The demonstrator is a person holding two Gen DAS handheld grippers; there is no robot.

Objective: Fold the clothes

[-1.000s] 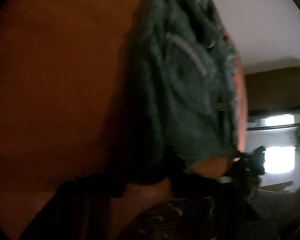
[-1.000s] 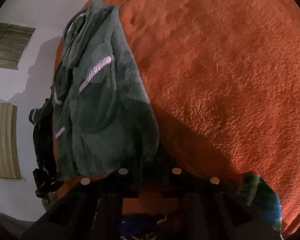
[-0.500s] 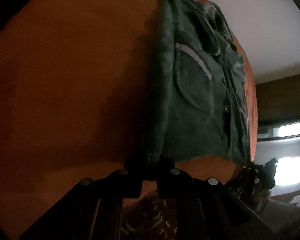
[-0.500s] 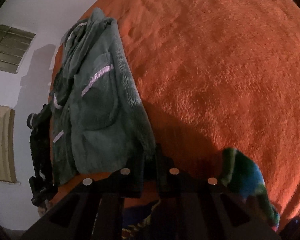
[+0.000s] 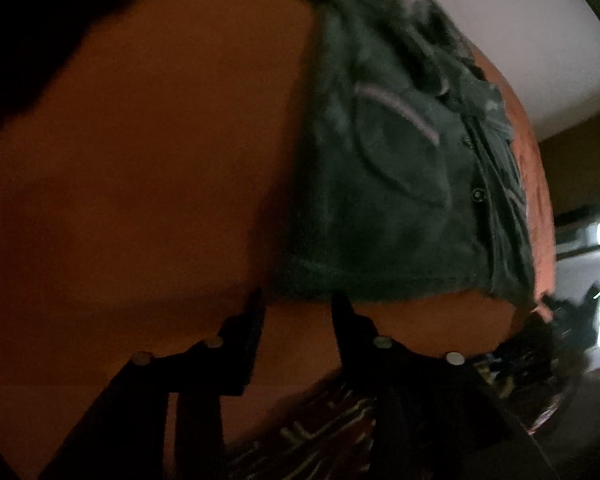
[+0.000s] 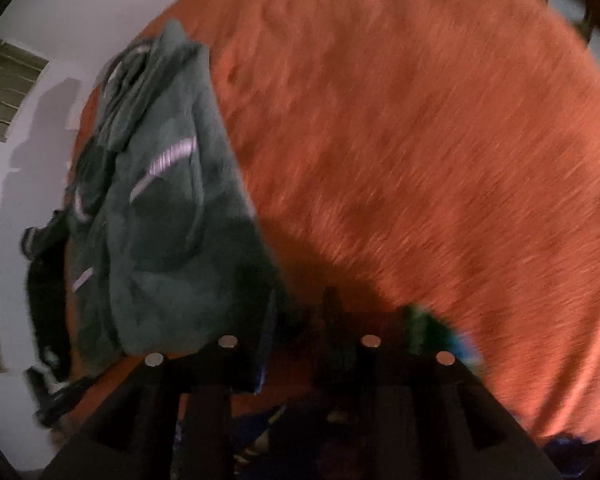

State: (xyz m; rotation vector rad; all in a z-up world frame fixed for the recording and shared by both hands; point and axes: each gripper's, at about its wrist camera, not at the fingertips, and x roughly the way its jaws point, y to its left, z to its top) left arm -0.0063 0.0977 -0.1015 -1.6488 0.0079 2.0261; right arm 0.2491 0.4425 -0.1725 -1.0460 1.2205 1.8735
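A soft, deep-piled orange blanket (image 6: 420, 140) covers the surface that carries everything; its nap looks brushed and streaky in the right wrist view, flat and dim in the left wrist view (image 5: 160, 180). Near the blanket's left edge in the right wrist view lies the folded green fleece jacket (image 6: 168, 248), a thick, plush oblong bundle with rounded corners, a curved patch pocket trimmed by a pale lilac stripe, and a crumpled collar at its far end. Past that edge the other tool shows dark and blurred as the left gripper (image 6: 46, 300). The right gripper (image 6: 300, 312), black and angular with round silver screws on its fingers, has its jaws opening; the jacket's near corner lies just beside the left finger, and blur hides whether cloth is between the pads. Right of it sits a blurred green and blue cloth (image 6: 432, 332). In the left wrist view the left gripper (image 5: 296, 304) has its pointed black jaws opening, with bare blanket between them and the jacket's (image 5: 400, 200) fuzzy hem just beyond the tips; a button placket with dark buttons runs along its right side. Beneath the fingers lies a striped patterned fabric (image 5: 320, 440).
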